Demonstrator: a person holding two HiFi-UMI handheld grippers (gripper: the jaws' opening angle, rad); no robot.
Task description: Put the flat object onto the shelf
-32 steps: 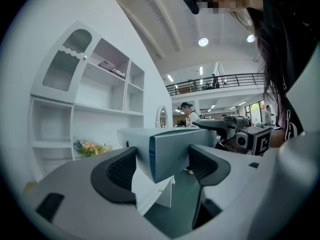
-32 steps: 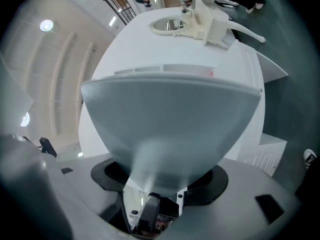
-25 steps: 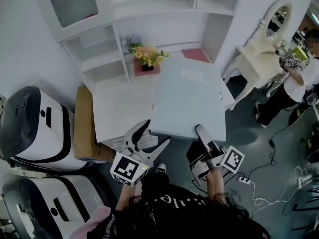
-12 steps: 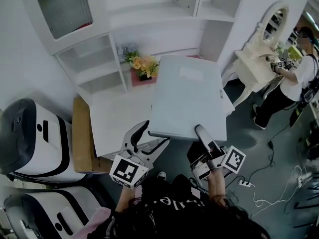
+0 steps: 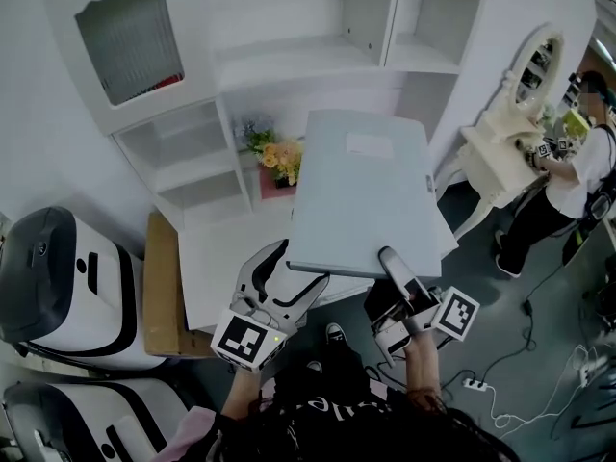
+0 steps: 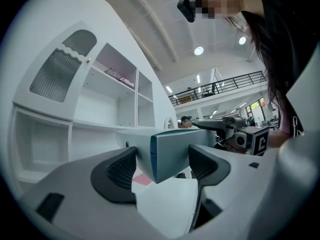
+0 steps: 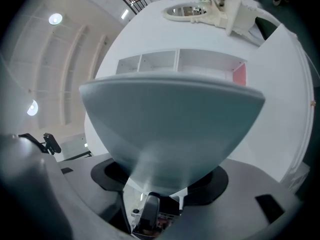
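Note:
A flat grey-blue folder (image 5: 361, 191) hangs tilted in the air above the white desk (image 5: 226, 258), its far edge toward the white shelf unit (image 5: 279, 61). My right gripper (image 5: 390, 258) is shut on the folder's near edge. In the right gripper view the folder (image 7: 170, 129) fills the space over the gripper (image 7: 160, 176). My left gripper (image 5: 296, 266) stands open at the folder's near left corner. In the left gripper view that corner (image 6: 170, 151) sits between the spread jaws of the gripper (image 6: 160, 166), unclamped.
A pot of flowers (image 5: 279, 159) stands on a pink mat at the desk's back. Two white-and-black machines (image 5: 67, 287) and a cardboard box (image 5: 159, 287) sit at left. At right are a white vanity with a mirror (image 5: 500, 142) and a standing person (image 5: 568, 181).
The folder has risen and moved toward the shelf unit with the right gripper. The left gripper has followed beneath its near left corner, still open.

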